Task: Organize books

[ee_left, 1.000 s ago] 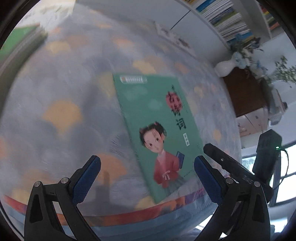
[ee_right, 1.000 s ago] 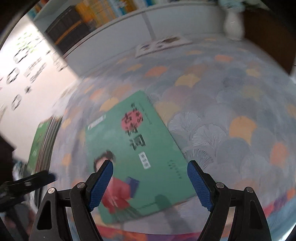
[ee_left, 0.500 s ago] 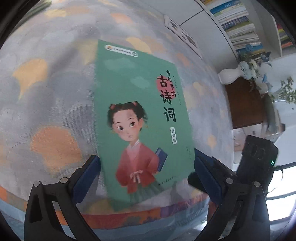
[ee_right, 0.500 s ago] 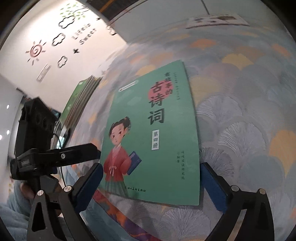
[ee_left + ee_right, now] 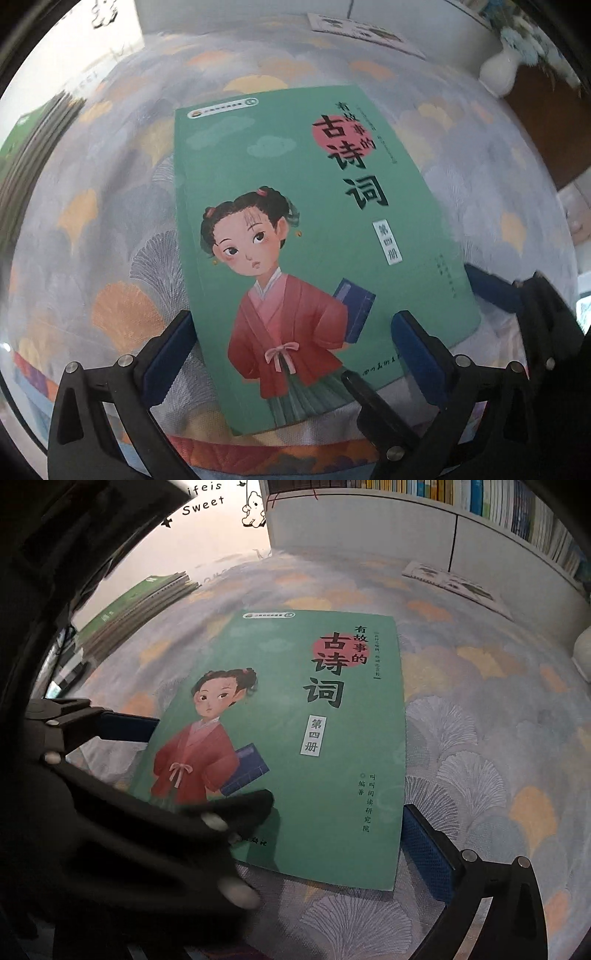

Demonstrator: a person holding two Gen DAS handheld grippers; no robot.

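Both wrist views look steeply down, sharing the green book [image 5: 306, 206]

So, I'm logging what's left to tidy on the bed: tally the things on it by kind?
Green book lying alone: 1
Stack of green books: 1
Open picture book: 1
Total: 3

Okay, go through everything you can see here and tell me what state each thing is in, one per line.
green book: closed, lying flat, cover up, on the patterned cloth
left gripper: open, straddling the book's near edge
right gripper: open wide, at the book's near edge
stack of books: piled flat at the far left
open booklet: lying open by the shelf
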